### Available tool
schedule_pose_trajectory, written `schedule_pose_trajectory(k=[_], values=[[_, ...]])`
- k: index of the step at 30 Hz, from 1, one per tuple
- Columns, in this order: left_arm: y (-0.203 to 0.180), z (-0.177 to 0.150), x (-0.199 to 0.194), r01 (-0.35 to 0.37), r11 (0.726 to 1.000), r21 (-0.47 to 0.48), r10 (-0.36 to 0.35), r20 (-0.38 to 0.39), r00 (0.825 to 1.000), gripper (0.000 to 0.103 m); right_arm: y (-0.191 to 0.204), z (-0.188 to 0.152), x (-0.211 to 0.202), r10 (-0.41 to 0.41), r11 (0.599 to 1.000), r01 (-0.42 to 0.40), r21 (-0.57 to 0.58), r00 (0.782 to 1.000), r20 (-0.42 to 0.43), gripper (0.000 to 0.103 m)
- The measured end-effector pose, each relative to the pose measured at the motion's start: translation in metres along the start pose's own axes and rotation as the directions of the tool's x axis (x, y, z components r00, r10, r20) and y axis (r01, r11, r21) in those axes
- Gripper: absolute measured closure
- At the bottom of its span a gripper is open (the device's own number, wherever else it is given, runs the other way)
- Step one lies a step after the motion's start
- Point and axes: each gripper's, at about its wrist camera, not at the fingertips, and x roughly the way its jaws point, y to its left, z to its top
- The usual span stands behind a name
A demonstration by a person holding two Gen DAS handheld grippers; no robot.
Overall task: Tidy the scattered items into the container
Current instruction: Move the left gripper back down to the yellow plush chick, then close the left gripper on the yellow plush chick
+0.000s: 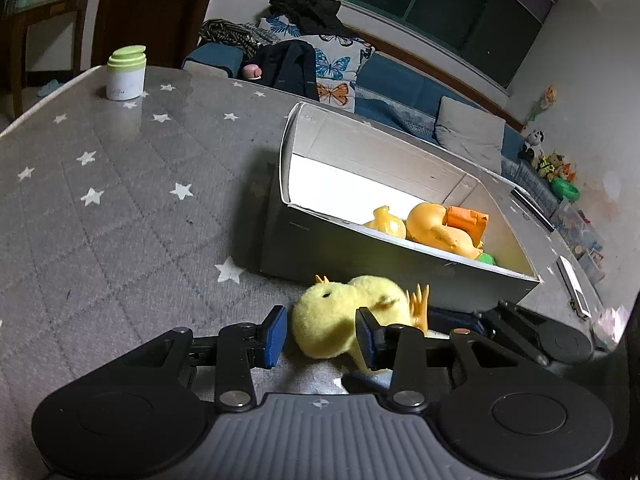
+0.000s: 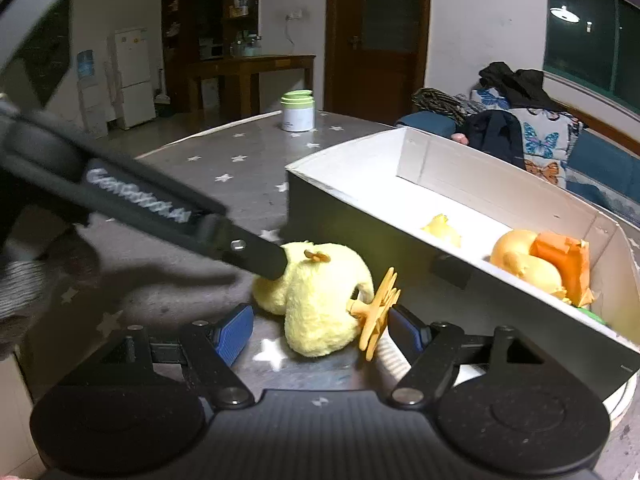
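Observation:
A yellow plush chick (image 1: pixel 340 316) with orange feet lies on the grey star-patterned table, just in front of the open cardboard box (image 1: pixel 360 256). My left gripper (image 1: pixel 322 336) is open, its blue pads on either side of the chick's head. In the right wrist view the chick (image 2: pixel 320 300) lies between the open fingers of my right gripper (image 2: pixel 320 332), and the left gripper's finger (image 2: pixel 260 258) touches its head. The box (image 2: pixel 360 200) holds orange and yellow toys (image 1: pixel 436 226).
A white jar with a green lid (image 1: pixel 125 74) stands at the table's far corner. A sofa with butterfly cushions and dark clothes (image 1: pixel 320 60) runs behind the table. A white round object (image 2: pixel 624 396) sits under the box's near corner.

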Motion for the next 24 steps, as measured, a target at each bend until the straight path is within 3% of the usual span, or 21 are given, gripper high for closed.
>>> schedule_pose_trajectory(k=[8,15,24], values=[[0.014,0.003,-0.002,0.021,0.998,-0.067,-0.021,0.004,1.000,0.063,0.021,-0.005,-0.013,0.041,0.997,-0.041,-0.058,0.999,-0.006,0.027],[0.018,0.008,-0.005,0.040,0.994,-0.106,-0.039,0.020,0.999,0.063,0.008,0.003,-0.009,-0.006,1.000,0.006,-0.022,1.000,0.016,0.027],[0.021,0.010,0.005,0.043,0.986,-0.162,-0.043,-0.002,0.999,0.063,0.005,0.010,0.009,0.013,0.999,-0.013,-0.037,1.000,0.001,0.028]])
